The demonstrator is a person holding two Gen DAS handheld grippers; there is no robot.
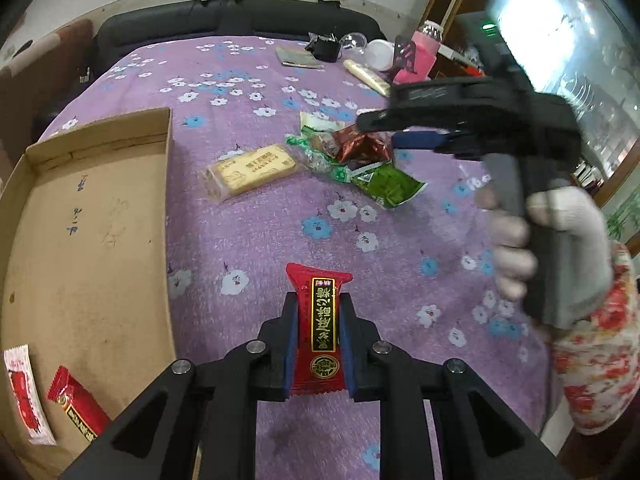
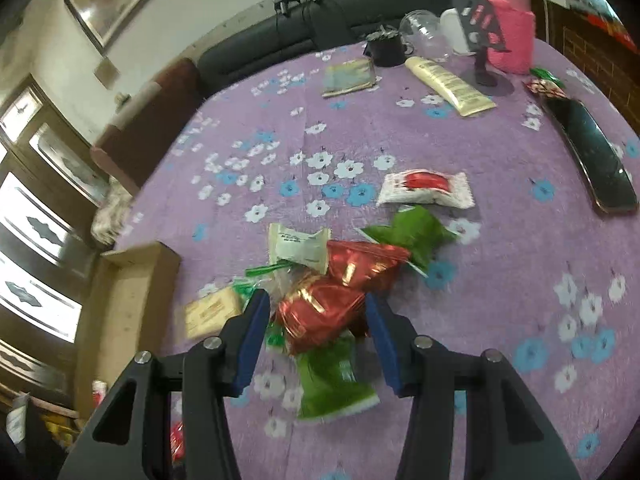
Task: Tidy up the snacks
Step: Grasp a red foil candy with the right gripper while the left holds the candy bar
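Left gripper fingers pinching red candy bar above bench; carry over cardboard box, release low. Right gripper fingers spread around red foil snack in pile; centre before closing.

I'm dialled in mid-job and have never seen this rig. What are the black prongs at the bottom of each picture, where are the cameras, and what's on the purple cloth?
There is no robot: a person holds a two-finger tool in each hand, each with a camera looking along its fingers. The left view shows the left tool shut on a red candy bar, beside a cardboard box already holding two red snacks. The gloved right hand also shows there. In the right view, the right tool is open around a red foil snack in a pile of green and white wrappers on the flowered cloth. A yellow bar lies near the pile.
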